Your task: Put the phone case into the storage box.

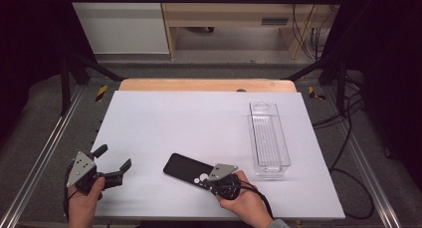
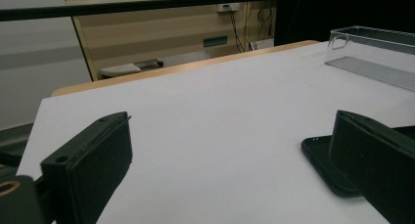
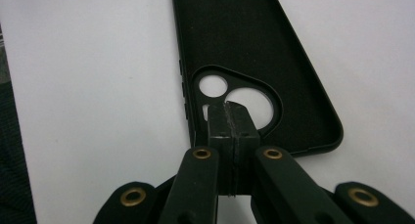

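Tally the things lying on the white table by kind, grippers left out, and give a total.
Black phone case: 1
Clear plastic tray: 1
Total: 2

The flat black phone case (image 3: 254,43), lying just ahead of the right gripper's (image 3: 230,111) pressed-together fingertips, looks like matt, faintly grainy soft plastic, and those black fingers (image 3: 220,123) are dull plastic too, scuffed at the tips, with glossy brass-coloured metal rivets at their joints. The left gripper (image 1: 113,158) has smooth matt black plastic fingers (image 2: 93,160) under a brushed grey metal plate, and beyond them the white table (image 1: 199,118) top is smooth and matt with a pale wooden far edge, while the long clear plastic tray (image 1: 268,136) is glossy with a ribbed floor
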### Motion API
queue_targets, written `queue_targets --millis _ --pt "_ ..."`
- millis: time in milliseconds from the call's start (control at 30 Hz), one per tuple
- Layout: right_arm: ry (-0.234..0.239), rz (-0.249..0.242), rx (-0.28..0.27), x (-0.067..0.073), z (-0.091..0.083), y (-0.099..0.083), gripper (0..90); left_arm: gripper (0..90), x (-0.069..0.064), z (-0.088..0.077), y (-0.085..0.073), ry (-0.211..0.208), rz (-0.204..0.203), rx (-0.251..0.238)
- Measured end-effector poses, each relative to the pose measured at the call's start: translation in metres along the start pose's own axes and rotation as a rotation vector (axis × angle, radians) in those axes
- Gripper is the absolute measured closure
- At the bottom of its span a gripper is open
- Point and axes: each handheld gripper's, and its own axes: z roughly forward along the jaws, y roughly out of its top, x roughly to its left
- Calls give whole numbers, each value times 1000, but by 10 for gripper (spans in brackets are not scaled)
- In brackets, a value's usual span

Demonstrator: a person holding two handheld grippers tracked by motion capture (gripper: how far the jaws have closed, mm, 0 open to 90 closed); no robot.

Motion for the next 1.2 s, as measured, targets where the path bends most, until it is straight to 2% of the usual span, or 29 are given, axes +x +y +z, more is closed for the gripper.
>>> queue_targets --millis 333,600,767,1200 --pt "0 21 -9 6 -9 -9 900 25 1 -1 -2 9 1 7" --pt "10 6 3 7 -13 -12 900 25 0 1 0 15 0 5" --pt "20 14 0 7 -17 -16 900 26 -1 1 0 18 -2 5" --pt "9 10 20 9 -22 -19 900 27 0 -2 -3 16 -17 7"
